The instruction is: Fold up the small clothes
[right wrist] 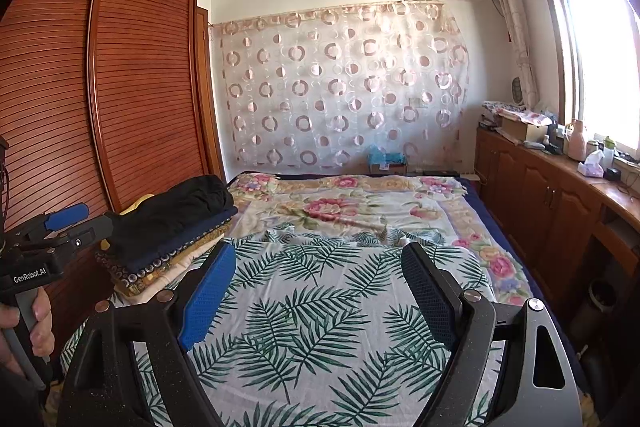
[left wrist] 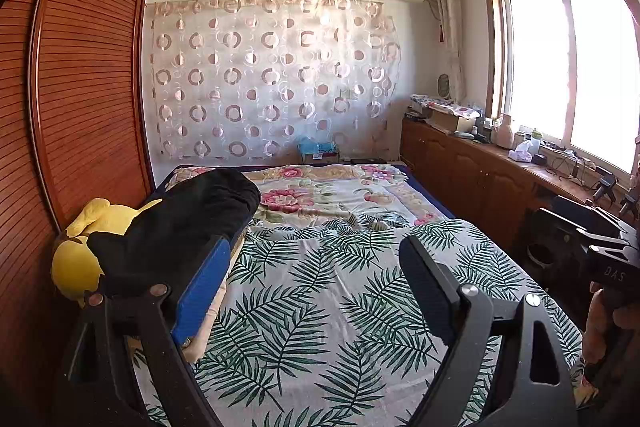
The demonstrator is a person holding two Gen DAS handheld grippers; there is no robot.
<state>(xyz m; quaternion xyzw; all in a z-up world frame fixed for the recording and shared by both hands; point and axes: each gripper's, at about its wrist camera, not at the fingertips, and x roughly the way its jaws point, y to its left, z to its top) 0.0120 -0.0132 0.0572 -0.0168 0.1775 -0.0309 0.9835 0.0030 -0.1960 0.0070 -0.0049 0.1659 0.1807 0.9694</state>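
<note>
On bed's left edge: folded clothes stack (right wrist: 172, 227), wardrobe (right wrist: 140, 87) behind.

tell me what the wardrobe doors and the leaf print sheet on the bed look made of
Wardrobe doors: apparently wood, reddish-brown with a slight sheen; fine horizontal slats and a framed edge show. It could be veneer.
Leaf print sheet: thin woven fabric, likely cotton, matte; it wrinkles softly and the green fronds look printed on.

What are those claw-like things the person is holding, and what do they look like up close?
They are two matching handheld grippers. Each, like the left gripper and the right gripper, has a black angular frame with silver round bolts and two flat textured fingers, one blue, one black. Seen from the other side, one body reads "GenRobot.AI", the other "DAS".
</note>
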